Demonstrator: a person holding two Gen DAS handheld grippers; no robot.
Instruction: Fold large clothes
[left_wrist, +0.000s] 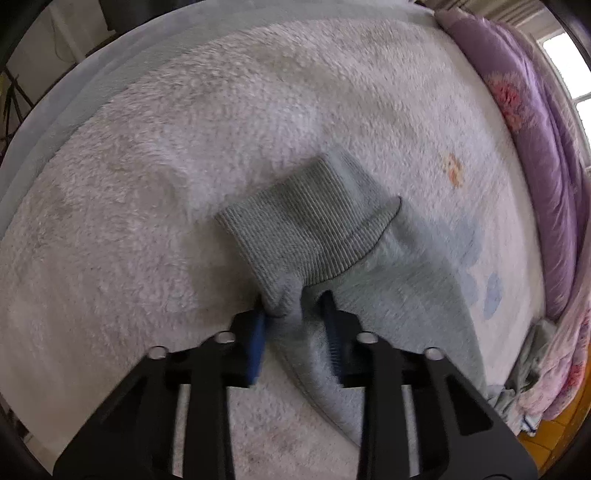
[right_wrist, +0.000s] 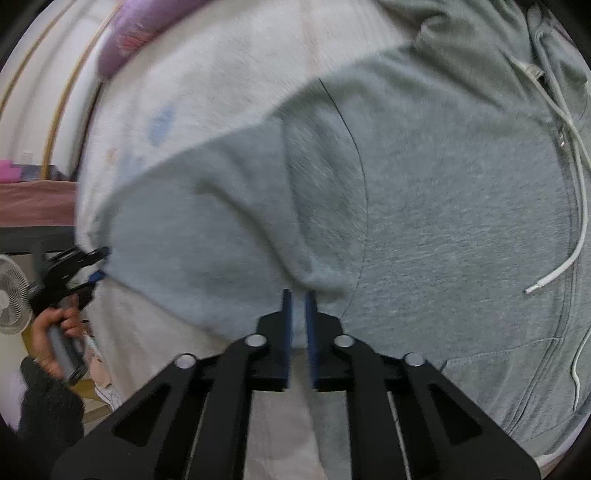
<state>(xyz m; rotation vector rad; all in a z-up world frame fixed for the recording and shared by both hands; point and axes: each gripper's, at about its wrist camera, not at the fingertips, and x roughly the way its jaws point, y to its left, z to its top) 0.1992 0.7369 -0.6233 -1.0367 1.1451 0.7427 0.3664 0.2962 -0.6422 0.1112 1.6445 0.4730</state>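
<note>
A grey hoodie lies on a fluffy white blanket (left_wrist: 184, 155). In the left wrist view my left gripper (left_wrist: 295, 301) is shut on the hoodie's sleeve just behind its ribbed cuff (left_wrist: 310, 229), which points away from me. In the right wrist view my right gripper (right_wrist: 299, 295) is shut on a fold of the hoodie (right_wrist: 424, 206) near the armpit seam. The sleeve (right_wrist: 192, 221) stretches left to my left gripper (right_wrist: 94, 264), held by a hand. A white drawstring (right_wrist: 576, 236) lies on the hoodie's right side.
A purple flowered quilt (left_wrist: 535, 147) is bunched along the blanket's right side, and it also shows in the right wrist view (right_wrist: 133, 40). A white fan (right_wrist: 11, 295) stands beyond the bed's left edge. A window (left_wrist: 569, 59) is at the far right.
</note>
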